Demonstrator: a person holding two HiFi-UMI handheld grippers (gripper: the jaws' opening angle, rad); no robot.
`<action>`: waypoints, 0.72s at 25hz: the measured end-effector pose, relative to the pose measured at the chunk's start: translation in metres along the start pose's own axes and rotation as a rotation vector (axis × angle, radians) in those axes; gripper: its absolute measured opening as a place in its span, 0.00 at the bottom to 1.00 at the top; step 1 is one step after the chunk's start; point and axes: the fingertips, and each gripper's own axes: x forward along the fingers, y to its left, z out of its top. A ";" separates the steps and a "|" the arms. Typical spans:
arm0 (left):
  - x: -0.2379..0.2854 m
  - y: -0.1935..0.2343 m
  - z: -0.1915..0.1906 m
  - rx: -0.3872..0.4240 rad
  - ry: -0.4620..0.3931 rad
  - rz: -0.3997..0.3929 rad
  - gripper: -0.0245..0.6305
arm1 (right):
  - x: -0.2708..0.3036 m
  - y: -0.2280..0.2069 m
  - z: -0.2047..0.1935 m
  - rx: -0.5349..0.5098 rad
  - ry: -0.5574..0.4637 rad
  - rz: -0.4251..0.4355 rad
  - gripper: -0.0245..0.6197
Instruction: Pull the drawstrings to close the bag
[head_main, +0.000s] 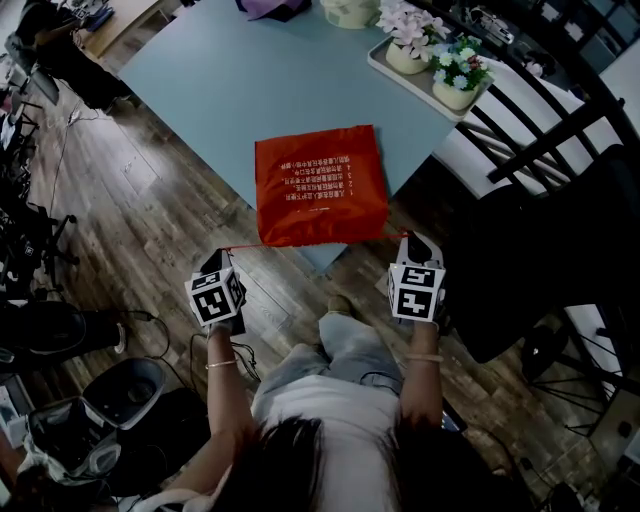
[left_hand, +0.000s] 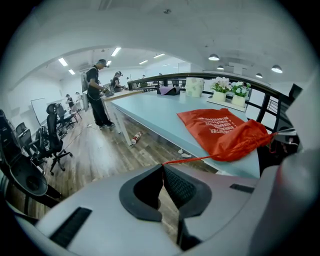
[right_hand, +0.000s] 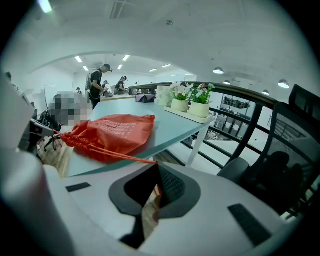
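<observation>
Holding the left tongs (head_main: 222, 262) and the right tongs (head_main: 410, 245) low over the wooden floor (head_main: 140, 190), just short of the desk (head_main: 200, 80) corner and well apart from each other. Pinching a red cord (left_hand: 192, 159) with the left tongs (left_hand: 162, 167), jaws pressed together on it at the very tip. Pinching the second cord (right_hand: 120, 156) the same way with the right tongs (right_hand: 155, 165), jaws closed on its end. Stretching both cords taut, one out to each side, from the mouth of the bag (head_main: 320, 185).

Noting the orange-red bag lying flat on the near corner of the desk, mouth toward the person, white print on its upper face. Noting that mouth bunching into tight gathers in both gripper views, with the rest of the cloth staying smooth.

Seeing, beyond the bag at the desk's far right, a tray (head_main: 400, 72) carrying two pots (head_main: 455, 92) of flowers. Seeing a black chair (head_main: 560, 240) just right of the desk. Making out, far past the desk's other end in the left gripper view, people (left_hand: 97, 90) standing at a long bench.
</observation>
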 end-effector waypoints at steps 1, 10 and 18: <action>0.000 0.002 -0.001 -0.001 0.002 0.002 0.07 | -0.001 -0.001 0.000 0.002 -0.001 -0.003 0.08; -0.004 0.012 -0.007 -0.018 0.009 0.012 0.07 | -0.005 -0.009 -0.004 0.035 0.000 -0.029 0.08; -0.007 0.024 -0.018 -0.026 0.030 0.033 0.07 | -0.008 -0.016 -0.009 0.070 0.006 -0.040 0.08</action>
